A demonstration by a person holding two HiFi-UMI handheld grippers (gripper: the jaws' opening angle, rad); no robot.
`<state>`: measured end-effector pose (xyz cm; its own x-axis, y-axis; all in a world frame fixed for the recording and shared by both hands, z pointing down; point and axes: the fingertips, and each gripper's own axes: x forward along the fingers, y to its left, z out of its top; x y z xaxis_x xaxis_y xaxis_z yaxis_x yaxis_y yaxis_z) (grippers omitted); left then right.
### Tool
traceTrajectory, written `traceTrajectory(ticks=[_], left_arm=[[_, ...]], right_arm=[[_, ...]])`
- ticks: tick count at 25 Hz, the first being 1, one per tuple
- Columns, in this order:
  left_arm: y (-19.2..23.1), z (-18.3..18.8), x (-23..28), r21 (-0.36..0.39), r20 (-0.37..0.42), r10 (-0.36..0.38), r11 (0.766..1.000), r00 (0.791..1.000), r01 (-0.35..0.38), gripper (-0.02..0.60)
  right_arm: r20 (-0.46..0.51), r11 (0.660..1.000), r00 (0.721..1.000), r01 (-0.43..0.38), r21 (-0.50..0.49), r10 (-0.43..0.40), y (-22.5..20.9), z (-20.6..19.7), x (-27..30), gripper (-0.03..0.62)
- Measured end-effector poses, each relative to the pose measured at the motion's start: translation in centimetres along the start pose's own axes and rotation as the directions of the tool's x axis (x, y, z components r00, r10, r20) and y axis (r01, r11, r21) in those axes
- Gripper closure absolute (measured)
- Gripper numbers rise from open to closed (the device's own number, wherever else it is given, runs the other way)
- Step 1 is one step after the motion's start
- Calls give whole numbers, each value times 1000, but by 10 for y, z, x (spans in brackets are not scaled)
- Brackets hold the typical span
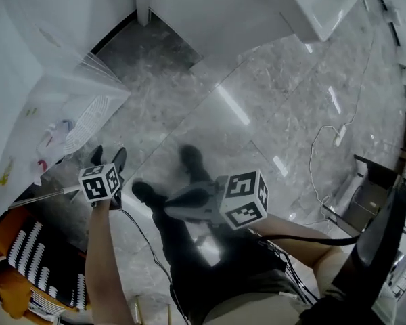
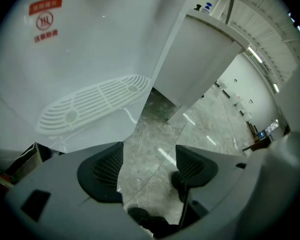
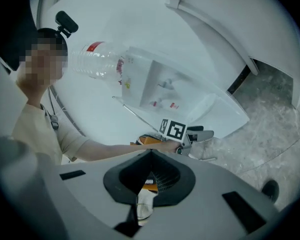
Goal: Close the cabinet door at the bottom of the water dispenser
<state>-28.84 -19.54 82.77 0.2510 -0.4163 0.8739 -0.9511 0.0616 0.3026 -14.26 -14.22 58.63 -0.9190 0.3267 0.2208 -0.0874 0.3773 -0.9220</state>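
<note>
The white water dispenser (image 1: 47,93) stands at the left, its drip grille (image 1: 88,122) facing me; the left gripper view shows the same grille (image 2: 90,103). Below it a thin pale edge (image 1: 44,196) looks like the open cabinet door seen edge-on, with dark space and an orange striped item (image 1: 20,263) behind it. My left gripper (image 1: 108,158) is open, empty, at the free end of that edge; whether it touches I cannot tell. Only floor shows between its pads (image 2: 102,171). My right gripper (image 1: 168,208) hangs shut over the floor, apart from the dispenser.
A white counter wall (image 1: 210,12) runs along the back, with a dark gap at its foot. A cable (image 1: 321,147) and furniture (image 1: 372,188) lie at the right. The person's shoes (image 1: 145,193) stand on the marble floor. A clear bottle (image 3: 97,59) tops the dispenser.
</note>
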Motion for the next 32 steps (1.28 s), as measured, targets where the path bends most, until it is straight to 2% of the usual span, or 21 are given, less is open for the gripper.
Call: traceTrajectory(ticks=[5,9,10,14,18,23,27,28,30,32], left_arm=[[-40,12,-85,3,69,-85,996,994,85,265],[-75,22,-172,-12,169,-142,989,975,146,273],[-80,27,-194,-23,207,-143,988,968,151,299],[-97,41,-280,-71,351,-126,984,928,161,485],[-110,32,-367,-100,425,-94,983,900,151,586],[-136,10,-437,-27,467,-152,982,871,186,588],[-149,-7,-470,52,451,-168,985,877,162,588],[-151,-7,-480,67,460,-165,986,873,151,588],[-157,-1,-502,84,503,-162,987,849,138,588],[-167,9,-522,83,557,-154,988,816,130,588]], right_arm=[[13,997,998,-57,-55,58,66,30,13,579],[34,991,996,-83,-100,87,124,46,17,579],[41,989,994,-93,-115,99,136,52,18,579],[77,979,988,-120,-162,134,187,75,22,579],[90,964,986,-116,-238,140,249,81,32,579],[139,938,978,-103,-331,156,308,80,42,579],[177,926,968,-106,-363,180,339,74,41,579],[178,922,966,-108,-372,185,346,71,39,579],[175,910,963,-120,-396,203,359,65,33,579],[171,898,959,-137,-417,226,370,59,22,579]])
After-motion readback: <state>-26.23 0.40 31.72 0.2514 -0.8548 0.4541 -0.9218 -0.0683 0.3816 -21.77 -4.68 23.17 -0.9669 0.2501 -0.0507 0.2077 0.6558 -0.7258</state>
